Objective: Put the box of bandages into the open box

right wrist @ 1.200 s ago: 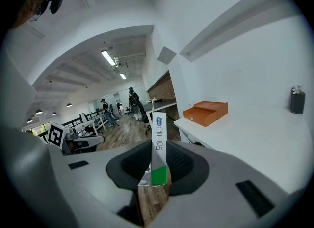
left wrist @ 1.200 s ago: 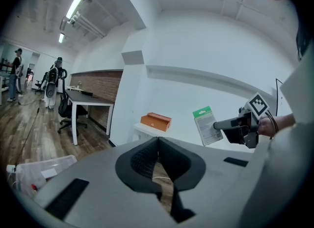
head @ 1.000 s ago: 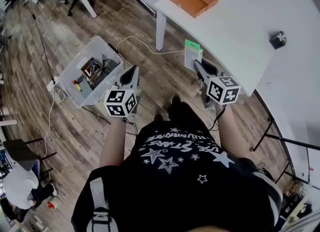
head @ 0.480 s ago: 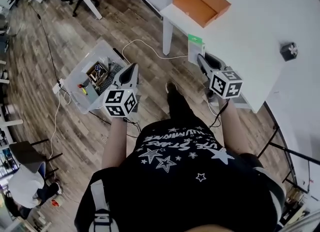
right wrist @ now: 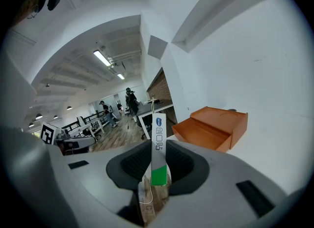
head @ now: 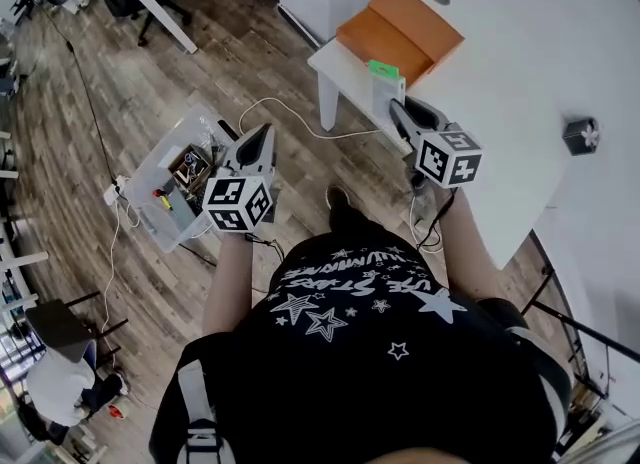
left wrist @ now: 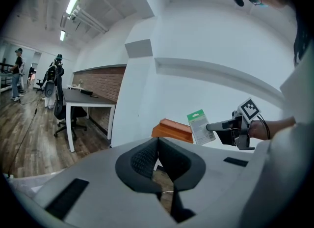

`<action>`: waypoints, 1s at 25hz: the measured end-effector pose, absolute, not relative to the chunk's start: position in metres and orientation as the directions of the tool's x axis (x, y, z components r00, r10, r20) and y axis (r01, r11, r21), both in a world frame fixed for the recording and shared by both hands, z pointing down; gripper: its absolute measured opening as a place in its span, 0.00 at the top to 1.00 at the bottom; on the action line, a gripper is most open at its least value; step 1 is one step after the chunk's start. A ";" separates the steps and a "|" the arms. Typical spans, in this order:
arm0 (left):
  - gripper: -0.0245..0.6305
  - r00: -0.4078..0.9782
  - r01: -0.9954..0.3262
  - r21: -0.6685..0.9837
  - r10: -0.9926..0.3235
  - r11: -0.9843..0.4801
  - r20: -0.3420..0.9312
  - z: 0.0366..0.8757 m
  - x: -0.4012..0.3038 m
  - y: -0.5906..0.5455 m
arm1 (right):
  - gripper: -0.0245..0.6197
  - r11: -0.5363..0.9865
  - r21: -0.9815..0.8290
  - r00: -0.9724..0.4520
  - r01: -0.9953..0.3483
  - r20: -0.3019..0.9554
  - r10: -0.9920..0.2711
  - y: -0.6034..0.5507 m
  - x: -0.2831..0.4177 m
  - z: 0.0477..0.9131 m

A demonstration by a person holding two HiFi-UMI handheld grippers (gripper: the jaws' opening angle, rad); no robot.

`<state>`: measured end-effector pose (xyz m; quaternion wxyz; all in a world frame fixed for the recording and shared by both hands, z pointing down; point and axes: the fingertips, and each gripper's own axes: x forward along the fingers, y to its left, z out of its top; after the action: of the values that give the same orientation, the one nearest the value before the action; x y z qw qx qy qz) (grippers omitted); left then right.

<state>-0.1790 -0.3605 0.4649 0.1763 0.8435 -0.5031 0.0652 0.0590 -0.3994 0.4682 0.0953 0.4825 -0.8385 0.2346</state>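
Note:
My right gripper [head: 393, 107] is shut on the box of bandages [head: 386, 92], a flat white pack with a green end, held on edge near the white table's front corner. In the right gripper view the bandage box [right wrist: 158, 146] stands upright between the jaws of my right gripper [right wrist: 157, 173]. The open orange box [head: 400, 32] lies on the white table [head: 520, 62] just beyond, with its lid folded back; it also appears as the orange box [right wrist: 212, 126] ahead. My left gripper [head: 257, 144] hangs over the floor, jaws closed with nothing in them. From the left gripper [left wrist: 159, 165] view, the bandage box [left wrist: 199, 127] shows at right.
A clear plastic bin [head: 180, 174] of tools sits on the wooden floor at left, with a white cable [head: 290, 112] running past it. A small dark object [head: 581, 136] rests on the table at right. Desks and chairs stand at the far left.
The right gripper has carried the bandage box forward to the table's corner, closer to the orange box. The left gripper kept its place over the floor.

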 end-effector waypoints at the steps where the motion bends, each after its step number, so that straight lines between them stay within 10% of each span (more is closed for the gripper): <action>1: 0.93 0.487 -0.871 0.232 -0.825 -0.434 0.287 0.465 -0.174 -0.372 | 0.79 0.424 -0.301 -0.516 -0.854 0.385 -0.765 -0.411 0.063 0.468; 25: 0.93 0.507 -0.860 0.233 -0.808 -0.453 0.299 0.471 -0.091 -0.540 | 0.79 0.465 -0.164 -0.475 -0.870 0.537 -0.698 -0.597 0.128 0.500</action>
<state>-0.0907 -0.5401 0.4708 0.1792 0.8493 -0.4912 0.0726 0.1282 -0.5971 0.4996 0.2018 0.4711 -0.8318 0.2131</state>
